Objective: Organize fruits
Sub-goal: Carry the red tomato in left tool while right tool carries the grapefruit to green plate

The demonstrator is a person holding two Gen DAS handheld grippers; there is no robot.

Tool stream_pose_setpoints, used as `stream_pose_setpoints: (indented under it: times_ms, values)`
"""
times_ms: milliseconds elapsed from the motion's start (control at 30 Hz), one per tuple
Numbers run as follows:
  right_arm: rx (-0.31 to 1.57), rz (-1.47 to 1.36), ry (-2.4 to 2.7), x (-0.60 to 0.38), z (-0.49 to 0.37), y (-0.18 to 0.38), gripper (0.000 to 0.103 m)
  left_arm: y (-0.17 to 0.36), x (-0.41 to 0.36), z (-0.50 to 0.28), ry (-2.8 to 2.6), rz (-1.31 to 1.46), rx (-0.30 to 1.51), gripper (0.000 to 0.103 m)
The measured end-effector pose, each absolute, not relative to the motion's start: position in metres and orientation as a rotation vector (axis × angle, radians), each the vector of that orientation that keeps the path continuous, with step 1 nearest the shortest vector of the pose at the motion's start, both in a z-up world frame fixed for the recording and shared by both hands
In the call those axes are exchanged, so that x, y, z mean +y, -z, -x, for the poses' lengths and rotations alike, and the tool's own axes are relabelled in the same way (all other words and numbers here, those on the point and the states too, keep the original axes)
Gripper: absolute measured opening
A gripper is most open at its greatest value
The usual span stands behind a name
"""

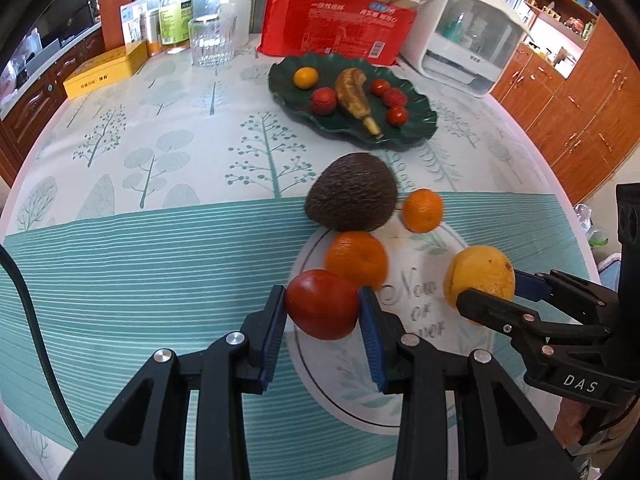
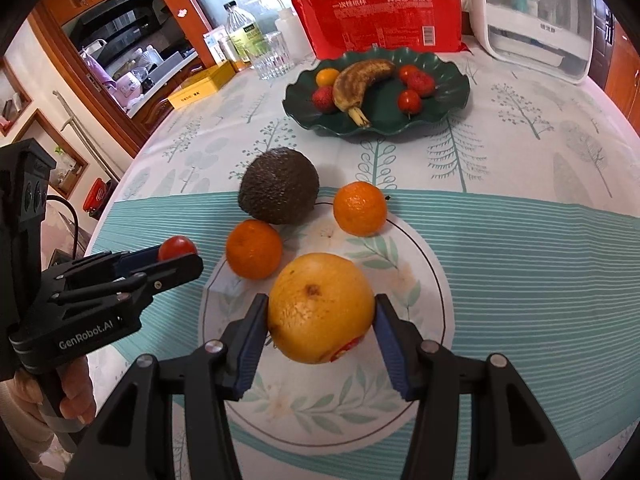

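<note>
Left gripper (image 1: 322,306) held a smooth, soft red tomato (image 1: 322,305) across its middle; right gripper (image 2: 320,314) clamped a heavier, firm yellow-orange grapefruit (image 2: 320,312) at its widest girth.

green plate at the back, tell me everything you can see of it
The green plate is dark green and glossy, with a wavy, leaf-like scalloped rim. It sits flat on the tree-patterned tablecloth, in front of the red package, apart from both grippers. It holds a brown-spotted banana, a small orange fruit, and several small red fruits, two with a bumpy skin.
</note>
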State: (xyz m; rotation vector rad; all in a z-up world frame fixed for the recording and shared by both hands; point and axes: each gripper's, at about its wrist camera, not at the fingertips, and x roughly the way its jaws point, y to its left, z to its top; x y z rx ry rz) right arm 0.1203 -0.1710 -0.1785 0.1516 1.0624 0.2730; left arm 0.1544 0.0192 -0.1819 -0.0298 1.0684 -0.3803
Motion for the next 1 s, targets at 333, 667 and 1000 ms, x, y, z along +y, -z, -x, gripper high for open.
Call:
stream_pose_setpoints:
  times_ms: [333,667,1000]
  values:
    - [0.981,-0.137,-0.303,-0.176,-0.106,0.136,0.052,0.140,0.006,-0.136,0.403,0.020,0.998,0.035]
    - [0.868,-0.105,-0.315,-0.187,-0.125,0.068,0.052,0.076,-0.003,-0.162,0.397,-0.051,0.921,0.035]
    - [0.745,-0.076,-0.280,-0.203,-0.182,-0.004,0.052,0.017,-0.018,-0.230,0.389,-0.175,0.883,0.035]
